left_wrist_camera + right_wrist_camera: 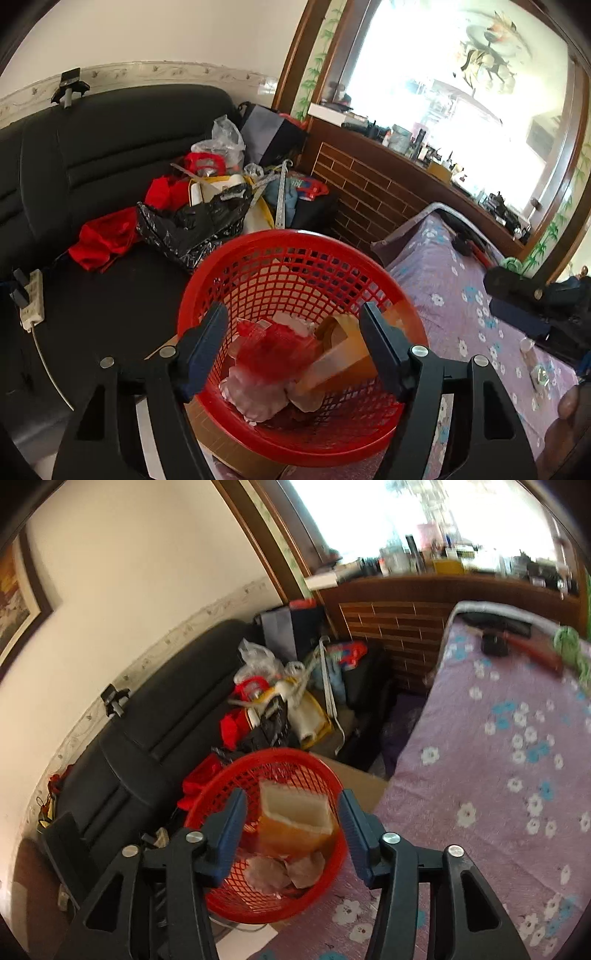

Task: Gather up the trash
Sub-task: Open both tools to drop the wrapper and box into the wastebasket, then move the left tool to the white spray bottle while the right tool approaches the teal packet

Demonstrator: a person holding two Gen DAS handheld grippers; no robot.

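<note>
A red plastic mesh basket (295, 243) stands beside the bed and also shows in the right wrist view (325, 771). It holds a red plastic bag (273, 347), crumpled white wrappers (255, 398) and an orange and white padded envelope (340, 362), which also shows in the right wrist view (295, 823). My left gripper (295, 350) is open and empty above the basket. My right gripper (293, 834) is open above the basket, with the envelope seen between its jaws, apparently loose and untouched.
A black sofa (92, 147) carries red cloth (99, 240), a black plastic bag (192, 221) and other clutter. A bed with a purple floral sheet (498, 757) is on the right. A power strip (31, 299) lies on the sofa. A wooden ledge (388, 177) stands behind.
</note>
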